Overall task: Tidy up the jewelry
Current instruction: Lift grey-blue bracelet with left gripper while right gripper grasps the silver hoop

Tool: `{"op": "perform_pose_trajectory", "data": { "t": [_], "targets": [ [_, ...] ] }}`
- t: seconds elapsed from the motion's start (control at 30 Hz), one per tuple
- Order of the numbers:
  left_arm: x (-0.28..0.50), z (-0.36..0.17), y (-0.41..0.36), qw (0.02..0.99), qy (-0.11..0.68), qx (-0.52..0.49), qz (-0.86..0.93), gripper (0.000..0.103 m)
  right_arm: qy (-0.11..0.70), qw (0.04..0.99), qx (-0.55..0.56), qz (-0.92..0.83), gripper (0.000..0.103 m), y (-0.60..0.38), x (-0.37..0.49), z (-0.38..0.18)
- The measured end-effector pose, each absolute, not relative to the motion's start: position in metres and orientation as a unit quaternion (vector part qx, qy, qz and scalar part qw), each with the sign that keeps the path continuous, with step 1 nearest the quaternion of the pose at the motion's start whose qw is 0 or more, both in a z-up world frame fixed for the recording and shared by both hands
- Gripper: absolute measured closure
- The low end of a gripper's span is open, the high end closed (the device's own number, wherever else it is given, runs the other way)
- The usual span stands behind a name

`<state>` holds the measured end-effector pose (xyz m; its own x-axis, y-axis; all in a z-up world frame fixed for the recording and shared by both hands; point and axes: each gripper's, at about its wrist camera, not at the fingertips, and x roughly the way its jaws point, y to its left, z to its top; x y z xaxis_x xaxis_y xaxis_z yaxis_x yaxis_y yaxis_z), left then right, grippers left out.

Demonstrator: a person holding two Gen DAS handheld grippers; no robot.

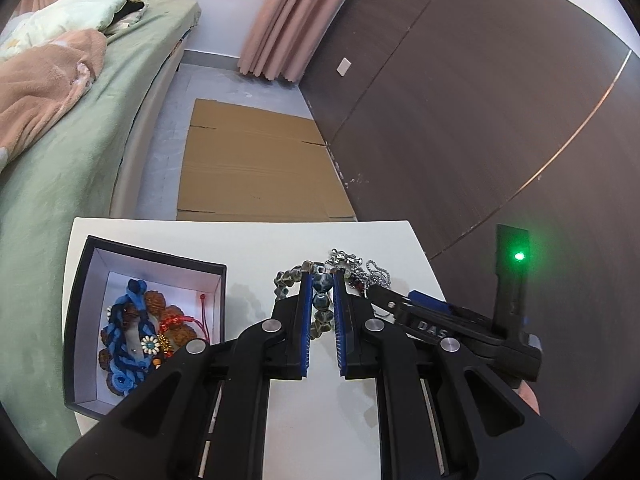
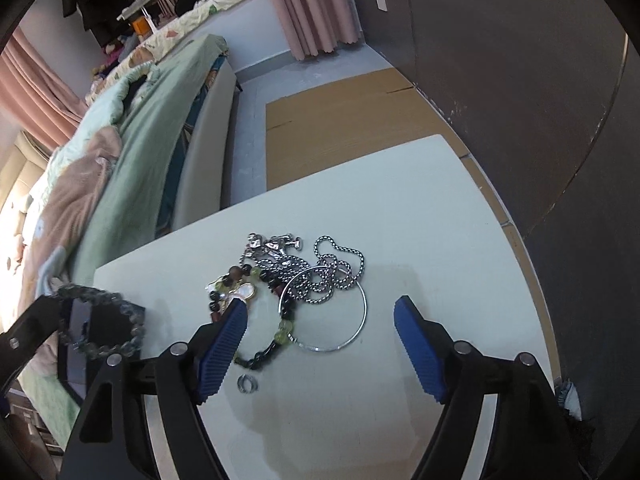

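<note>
My left gripper (image 1: 322,280) is shut on a grey-blue beaded bracelet (image 1: 322,302), held above the white table (image 1: 248,248); the bracelet also shows in the right wrist view (image 2: 100,320), hanging over the box. A black box (image 1: 152,264) with a white lining stands at the table's left and holds a blue braided cord, brown seed beads and a flower bracelet (image 1: 150,343). My right gripper (image 2: 320,312) is open above a jewelry pile: a steel chain (image 2: 328,276), a thin silver bangle (image 2: 362,320), a green-and-black bead bracelet (image 2: 276,338) and a small ring (image 2: 247,384).
A flattened cardboard sheet (image 1: 256,160) lies on the floor beyond the table. A bed with a green cover (image 1: 60,184) runs along the left. A dark wood wall (image 1: 480,120) is on the right. Pink curtains (image 1: 280,20) hang at the back.
</note>
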<state>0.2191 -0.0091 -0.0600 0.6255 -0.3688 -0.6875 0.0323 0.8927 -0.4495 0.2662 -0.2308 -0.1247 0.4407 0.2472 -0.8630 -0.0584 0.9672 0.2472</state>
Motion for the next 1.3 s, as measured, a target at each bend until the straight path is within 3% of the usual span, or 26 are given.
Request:
{"op": "perform_pose_trajectory", "data": {
  "t": [0.27,0.4,0.43,0.6,0.63,0.67,0.7,0.93,1.07,1.2,1.3],
  "targets": [
    [0.217,-0.060,-0.005,0.879,0.416,-0.204,-0.114,0.092,0.522,0.849,0.041,0.074,0.030,-0.212,0.272,-0.131],
    [0.215,-0.060,-0.006,0.879,0.416,-0.202,-0.112,0.092,0.519,0.854,-0.018,0.044,0.046,-0.200,0.267,-0.132],
    [0.214,-0.060,-0.006,0.880,0.416,-0.202,-0.112,0.092,0.518,0.854,-0.026,0.039,0.054,-0.200,0.267,-0.132],
    [0.213,-0.059,-0.007,0.881,0.416,-0.197,-0.110,0.092,0.524,0.850,0.000,0.060,0.056,-0.212,0.267,-0.126],
    [0.212,-0.059,-0.007,0.881,0.416,-0.197,-0.110,0.092,0.528,0.846,0.017,0.069,0.061,-0.217,0.266,-0.125],
    [0.211,-0.058,-0.007,0.881,0.415,-0.197,-0.110,0.092,0.528,0.845,0.032,0.077,0.085,-0.220,0.265,-0.123],
    [0.210,-0.057,-0.007,0.882,0.415,-0.197,-0.109,0.092,0.539,0.835,0.056,0.091,0.097,-0.224,0.266,-0.123],
    [0.200,-0.051,-0.002,0.886,0.408,-0.195,-0.105,0.092,0.543,0.824,0.121,0.108,0.102,-0.240,0.258,-0.123],
    [0.196,-0.050,-0.001,0.887,0.407,-0.193,-0.105,0.092,0.532,0.830,0.128,0.107,0.102,-0.244,0.256,-0.117],
    [0.195,-0.049,0.004,0.887,0.406,-0.194,-0.103,0.092,0.533,0.834,0.107,0.088,0.092,-0.244,0.254,-0.107],
    [0.197,-0.049,0.006,0.887,0.404,-0.198,-0.102,0.092,0.531,0.837,0.088,0.098,0.044,-0.242,0.252,-0.104]
  ]
}}
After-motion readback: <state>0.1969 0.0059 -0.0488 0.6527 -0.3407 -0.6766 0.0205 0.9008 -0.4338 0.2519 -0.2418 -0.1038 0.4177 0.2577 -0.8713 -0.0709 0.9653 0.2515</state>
